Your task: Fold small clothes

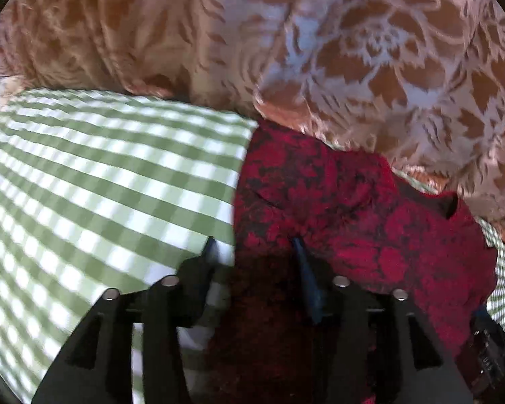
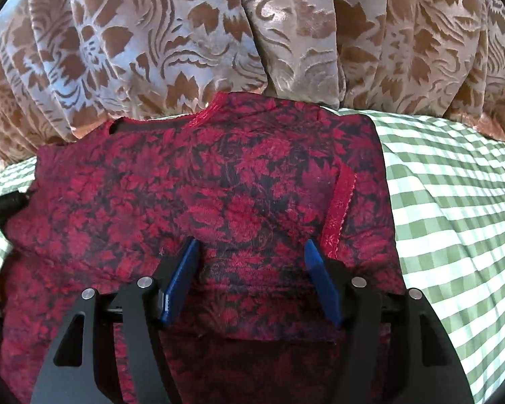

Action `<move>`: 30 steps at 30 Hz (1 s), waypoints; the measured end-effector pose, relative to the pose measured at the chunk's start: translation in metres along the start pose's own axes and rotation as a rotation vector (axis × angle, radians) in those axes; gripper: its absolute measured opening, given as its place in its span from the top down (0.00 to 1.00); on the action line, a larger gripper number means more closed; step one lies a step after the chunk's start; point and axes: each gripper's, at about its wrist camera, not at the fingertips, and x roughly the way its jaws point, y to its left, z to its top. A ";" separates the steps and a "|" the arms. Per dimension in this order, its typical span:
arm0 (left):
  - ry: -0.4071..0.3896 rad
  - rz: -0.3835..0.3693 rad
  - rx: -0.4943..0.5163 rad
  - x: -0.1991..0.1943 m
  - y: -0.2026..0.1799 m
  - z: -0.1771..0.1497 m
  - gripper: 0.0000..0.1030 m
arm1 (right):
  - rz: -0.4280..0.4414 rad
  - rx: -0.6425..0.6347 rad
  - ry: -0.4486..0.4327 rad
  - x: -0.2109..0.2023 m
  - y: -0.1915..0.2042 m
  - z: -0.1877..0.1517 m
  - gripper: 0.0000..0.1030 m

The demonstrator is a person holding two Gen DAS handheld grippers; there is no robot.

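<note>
Gingham cloth (image 2: 454, 202) under red garment (image 2: 202, 185), brown floral curtain (image 2: 185, 33) behind; both grippers' jaws open, empty.

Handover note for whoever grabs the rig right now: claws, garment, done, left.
Left claw: open, straddling the red top's left edge, gripping nothing.
Right claw: open, over the top's middle, not holding it.
Top lies on the checked cloth, neck toward the curtain, one sleeve apparently folded in on its right side.
Left: finish the folds; how many remain I cannot tell.
</note>
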 end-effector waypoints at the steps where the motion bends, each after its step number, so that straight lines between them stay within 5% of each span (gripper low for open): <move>1: -0.039 0.010 0.012 -0.013 0.001 0.000 0.51 | 0.009 0.008 -0.001 0.000 -0.002 0.000 0.38; 3: -0.111 0.037 0.042 -0.035 -0.003 -0.001 0.53 | 0.021 0.016 -0.004 0.000 -0.004 0.000 0.38; 6: -0.194 -0.016 0.123 -0.059 -0.019 -0.002 0.53 | 0.026 0.020 -0.009 0.000 -0.005 0.000 0.37; 9: -0.133 -0.062 0.187 -0.043 -0.040 -0.008 0.54 | 0.033 0.022 -0.014 0.000 -0.005 0.000 0.36; 12: -0.040 -0.018 0.216 -0.005 -0.048 -0.019 0.51 | 0.036 0.025 -0.017 -0.001 -0.006 -0.001 0.36; 19: -0.071 -0.023 0.174 -0.021 -0.042 -0.022 0.52 | 0.038 0.027 -0.026 -0.002 -0.007 -0.003 0.35; 22: -0.099 -0.026 0.152 -0.053 -0.037 -0.028 0.40 | 0.043 0.028 -0.028 -0.001 -0.007 -0.002 0.35; 30: -0.184 -0.029 0.123 -0.129 -0.020 -0.064 0.30 | 0.132 0.040 0.014 -0.022 0.000 -0.001 0.03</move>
